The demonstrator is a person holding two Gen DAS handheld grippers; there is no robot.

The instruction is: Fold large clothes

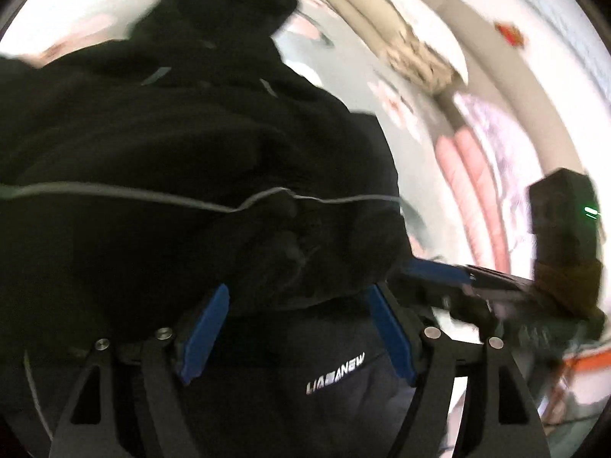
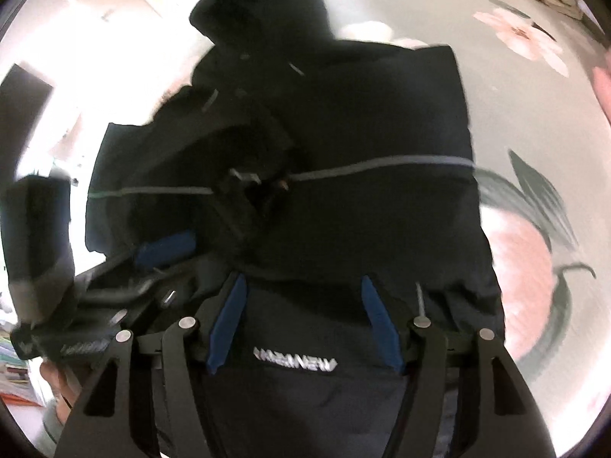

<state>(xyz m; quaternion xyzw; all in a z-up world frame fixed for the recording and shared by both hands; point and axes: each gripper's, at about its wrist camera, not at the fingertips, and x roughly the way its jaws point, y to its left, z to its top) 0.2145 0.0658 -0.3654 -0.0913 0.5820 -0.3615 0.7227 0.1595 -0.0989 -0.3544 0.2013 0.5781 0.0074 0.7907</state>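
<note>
Both grippers are down at the near edge of a black hooded jacket (image 2: 305, 145) that lies spread on a floral bed sheet (image 2: 534, 229), hood (image 2: 267, 7) pointing away. It looks like the middle of a fold: the sides seem already turned in, leaving a long dark bundle with a thin grey stripe (image 2: 382, 166) across it, and the hem end with its white logo (image 2: 296, 363) is the part now being dealt with.

The right gripper (image 2: 303, 324) has its jaws standing wide apart with the hem fabric lying between the blue pads (image 2: 225, 328), not pinched. The left gripper (image 1: 298, 339) is the same: jaws spread, cloth between them, no grip yet.

Next, I'd judge, both must close on the hem together and carry it up toward the hood, level, so the bulky fabric doesn't slump sideways.
</note>
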